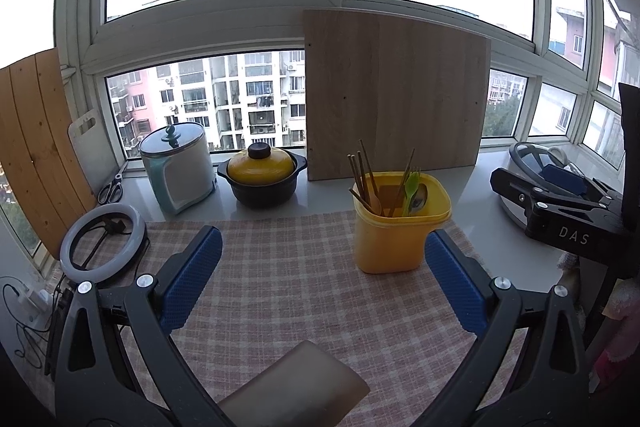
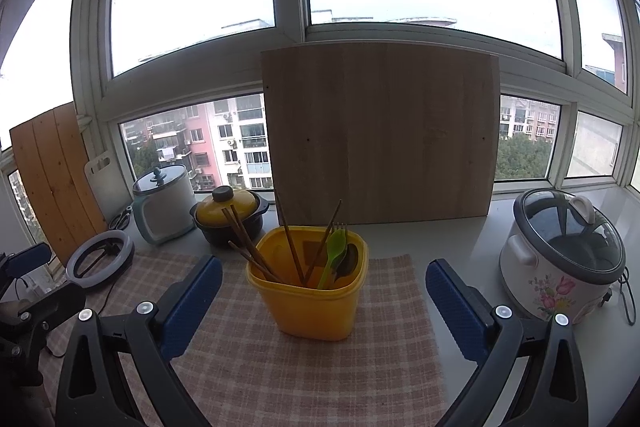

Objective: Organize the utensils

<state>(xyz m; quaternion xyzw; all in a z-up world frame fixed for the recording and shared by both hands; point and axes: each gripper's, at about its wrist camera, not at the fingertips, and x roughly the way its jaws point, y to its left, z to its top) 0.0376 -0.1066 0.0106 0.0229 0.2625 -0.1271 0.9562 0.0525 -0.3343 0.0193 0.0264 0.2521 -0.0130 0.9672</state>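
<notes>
A yellow plastic holder (image 1: 394, 233) (image 2: 310, 291) stands upright on the checked placemat (image 1: 288, 287) (image 2: 288, 359). Inside it lean several brown chopsticks (image 1: 362, 173) (image 2: 248, 247), a green plastic fork (image 1: 412, 187) (image 2: 334, 253), a dark spoon (image 1: 420, 195) (image 2: 349, 261) and a wooden spoon (image 1: 374, 197). My left gripper (image 1: 322, 247) hangs open, the holder just inside its right finger. My right gripper (image 2: 324, 277) is open too, and the holder stands between its blue pads (image 2: 192, 303). Neither holds anything. A tan rounded block (image 1: 296, 387) lies on the mat close under the left gripper.
A wooden board (image 1: 396, 95) (image 2: 380, 135) leans on the window behind the holder. A yellow-lidded black pot (image 1: 262, 179) (image 2: 230, 215), a white cooker (image 1: 178, 169) (image 2: 164, 203), scissors (image 1: 111, 187) and a ring light (image 1: 102, 245) (image 2: 100, 259) sit left. A flowered rice cooker (image 2: 560, 255) stands right.
</notes>
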